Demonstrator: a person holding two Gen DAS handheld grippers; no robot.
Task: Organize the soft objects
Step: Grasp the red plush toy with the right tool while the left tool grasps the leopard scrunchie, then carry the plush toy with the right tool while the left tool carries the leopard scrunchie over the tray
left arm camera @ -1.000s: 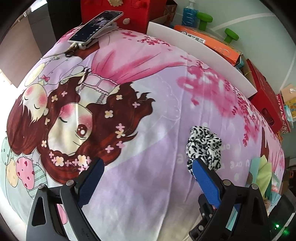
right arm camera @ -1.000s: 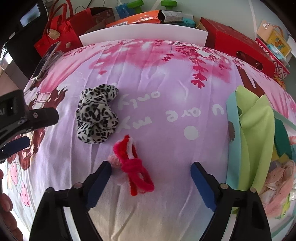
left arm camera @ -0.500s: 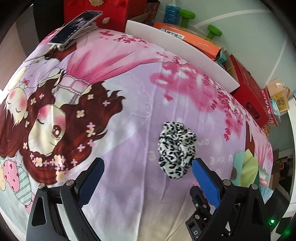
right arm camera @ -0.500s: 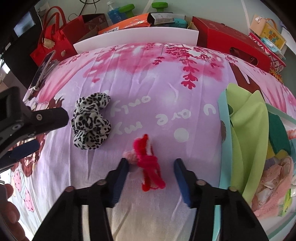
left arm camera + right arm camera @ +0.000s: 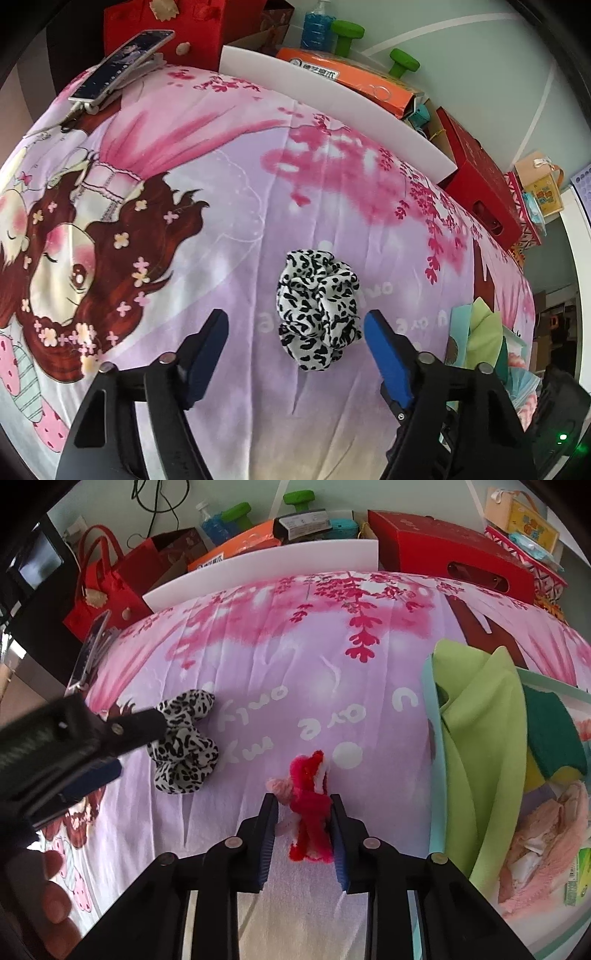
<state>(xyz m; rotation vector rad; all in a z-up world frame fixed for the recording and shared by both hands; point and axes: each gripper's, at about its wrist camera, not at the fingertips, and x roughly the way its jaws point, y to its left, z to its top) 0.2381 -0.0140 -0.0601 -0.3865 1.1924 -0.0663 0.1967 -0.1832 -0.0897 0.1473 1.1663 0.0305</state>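
A black-and-white leopard-print scrunchie (image 5: 317, 306) lies on the purple cartoon bedsheet (image 5: 258, 184). It sits between the jaws of my left gripper (image 5: 295, 321), which are closing; the blue pads stand clear of it on both sides. In the right wrist view the same scrunchie (image 5: 184, 746) shows beside the left gripper (image 5: 140, 746). My right gripper (image 5: 303, 799) is closing on a red and pink fuzzy pipe-cleaner ornament (image 5: 308, 775), and both pads touch its sides.
A teal tray (image 5: 428, 701) at the right holds a lime-green cloth (image 5: 476, 738), a dark green piece and pink fabric. A phone (image 5: 122, 66) lies at the sheet's far left corner. A white foam board (image 5: 332, 99), red boxes and bags line the far edge.
The left gripper shifted until the scrunchie lay between its jaws, then began narrowing. The right gripper's jaws closed from wide apart onto the red fuzzy ornament.
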